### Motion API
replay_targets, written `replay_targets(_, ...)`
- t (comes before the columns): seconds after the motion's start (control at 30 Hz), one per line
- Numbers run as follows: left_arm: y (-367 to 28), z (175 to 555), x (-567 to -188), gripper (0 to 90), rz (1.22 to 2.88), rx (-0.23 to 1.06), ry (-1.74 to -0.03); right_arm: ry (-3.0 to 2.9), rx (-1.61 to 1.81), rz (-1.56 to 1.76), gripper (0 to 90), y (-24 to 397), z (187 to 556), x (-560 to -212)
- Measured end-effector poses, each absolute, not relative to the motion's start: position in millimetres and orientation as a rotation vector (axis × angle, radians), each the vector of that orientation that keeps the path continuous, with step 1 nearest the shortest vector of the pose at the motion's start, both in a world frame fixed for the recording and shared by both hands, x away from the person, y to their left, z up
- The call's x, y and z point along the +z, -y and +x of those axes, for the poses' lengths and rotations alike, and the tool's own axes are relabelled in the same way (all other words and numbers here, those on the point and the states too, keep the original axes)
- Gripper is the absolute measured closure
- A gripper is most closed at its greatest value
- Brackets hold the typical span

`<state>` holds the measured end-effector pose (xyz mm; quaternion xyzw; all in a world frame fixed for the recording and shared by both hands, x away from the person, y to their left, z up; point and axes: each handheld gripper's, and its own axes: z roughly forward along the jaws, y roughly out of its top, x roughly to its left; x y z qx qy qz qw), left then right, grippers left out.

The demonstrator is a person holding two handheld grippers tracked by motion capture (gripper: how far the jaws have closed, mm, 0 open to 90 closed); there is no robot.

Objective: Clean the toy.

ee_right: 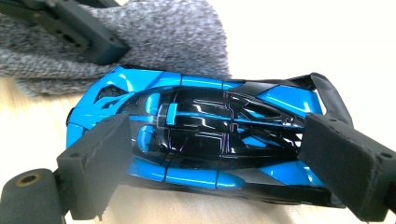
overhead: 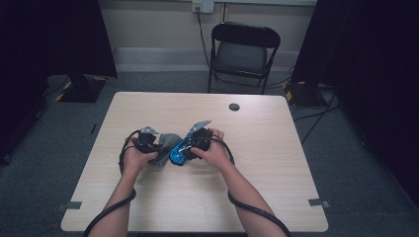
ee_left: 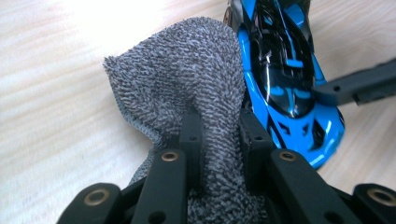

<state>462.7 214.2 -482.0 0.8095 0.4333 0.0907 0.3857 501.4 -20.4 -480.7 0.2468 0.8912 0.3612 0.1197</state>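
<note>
The person's forearms come in nearest the high camera, a cable trailing along each, and meet above the near half of the table (overhead: 276, 197). Just beyond the wrists sits the car (overhead: 179, 152), a blue and black toy lying on the tabletop about midway across; everything else is placed from it. The right gripper (ee_right: 212, 154) holds the car lengthwise, one padded jaw against its nose and the other against its tail, so the jaws are clamped on it from end to end. On the car's other side the left gripper (ee_left: 219, 140) is pinched tight on the cloth (ee_left: 187, 84), a grey terry rag bunched between its jaws and standing up in a fold beyond them. The cloth lies against the car's flank, touching it along the side in the right gripper view. Beyond the car, toward the far edge of the table, a round dark grommet (overhead: 234, 106) is set in the wood. Farther off, behind the table, a black folding chair (overhead: 243, 53) stands against the wall.
</note>
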Motion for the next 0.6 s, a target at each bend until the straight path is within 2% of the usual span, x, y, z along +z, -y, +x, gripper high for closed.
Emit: replay_targets(0.6, -224, 427, -484, 74.9, 2.026, 0.185, -1.115, -2.608, 1.049, 0.727, 9.0, 20, 502, -480)
